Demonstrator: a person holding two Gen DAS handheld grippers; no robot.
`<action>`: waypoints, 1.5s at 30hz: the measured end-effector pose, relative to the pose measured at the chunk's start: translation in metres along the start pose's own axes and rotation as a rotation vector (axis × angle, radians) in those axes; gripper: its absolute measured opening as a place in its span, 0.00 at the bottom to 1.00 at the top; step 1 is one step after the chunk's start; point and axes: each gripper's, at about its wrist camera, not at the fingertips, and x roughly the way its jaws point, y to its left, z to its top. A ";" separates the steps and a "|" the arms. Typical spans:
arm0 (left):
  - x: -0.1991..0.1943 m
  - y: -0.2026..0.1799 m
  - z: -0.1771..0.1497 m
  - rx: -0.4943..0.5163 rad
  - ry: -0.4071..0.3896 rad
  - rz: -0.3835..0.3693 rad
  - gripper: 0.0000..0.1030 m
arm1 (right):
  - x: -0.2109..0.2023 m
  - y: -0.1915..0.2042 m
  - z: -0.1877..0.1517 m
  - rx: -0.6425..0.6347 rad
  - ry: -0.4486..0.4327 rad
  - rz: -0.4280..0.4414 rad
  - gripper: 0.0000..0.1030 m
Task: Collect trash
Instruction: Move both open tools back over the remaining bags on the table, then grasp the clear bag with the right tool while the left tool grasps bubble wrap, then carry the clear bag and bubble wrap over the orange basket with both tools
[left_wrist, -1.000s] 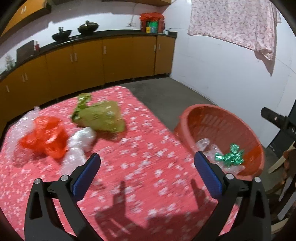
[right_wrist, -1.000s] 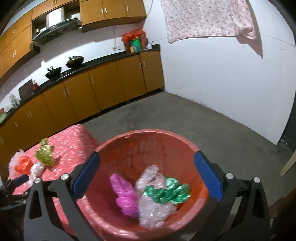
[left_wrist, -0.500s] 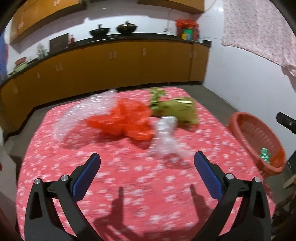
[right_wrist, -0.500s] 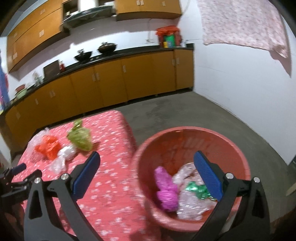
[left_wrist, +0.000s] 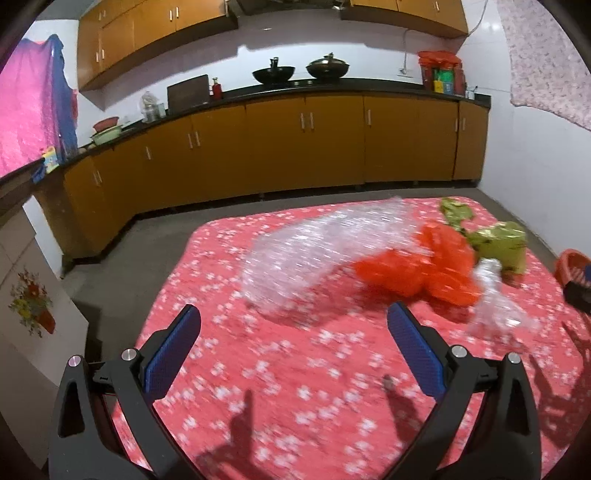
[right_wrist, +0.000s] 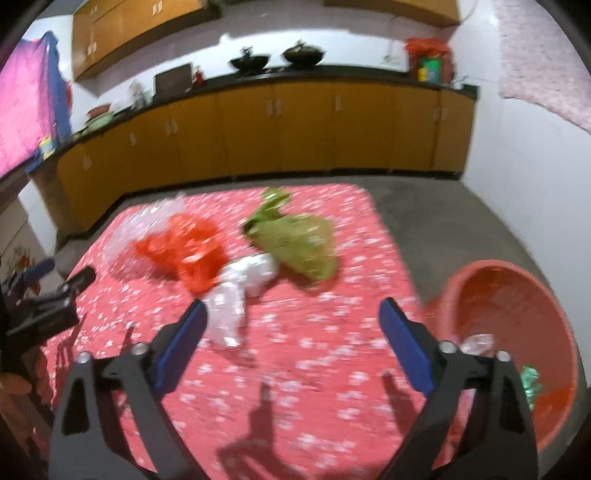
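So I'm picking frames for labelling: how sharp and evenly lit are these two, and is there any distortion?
Left wrist view: cabinets sharp, but the clear plastic bag and red bag are motion-smeared; hard shadows of the fingers fall on the tablecloth. Right wrist view: blurred throughout, green bag and basket soft. Both views: fisheye bends the counter line, and the corners are dark.

Counter cover (left_wrist: 288, 384): red cloth with a small white flower print, matt.
Clear wrap (left_wrist: 317, 258): thin see-through plastic, crinkled, shiny.
Red bag (left_wrist: 417, 269): thin crumpled plastic, slightly glossy.
Green bag (right_wrist: 299, 243): olive, crumpled, dull sheen.
White wad (right_wrist: 236, 291): crinkled glossy plastic film.
Basket (right_wrist: 554, 317): red moulded plastic, ribbed wall.
Gripper pads (left_wrist: 173, 354): blue, finely ribbed, matt, on black plastic arms with metal screws.
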 end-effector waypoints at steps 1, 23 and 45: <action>0.003 0.003 0.001 0.000 0.000 0.003 0.97 | 0.010 0.006 0.002 0.006 0.022 0.012 0.81; 0.055 0.002 0.017 0.051 0.036 0.004 0.97 | 0.091 0.045 0.005 -0.064 0.194 -0.028 0.32; 0.034 0.021 0.008 -0.013 0.076 -0.113 0.09 | 0.045 0.009 -0.017 -0.003 0.184 0.014 0.18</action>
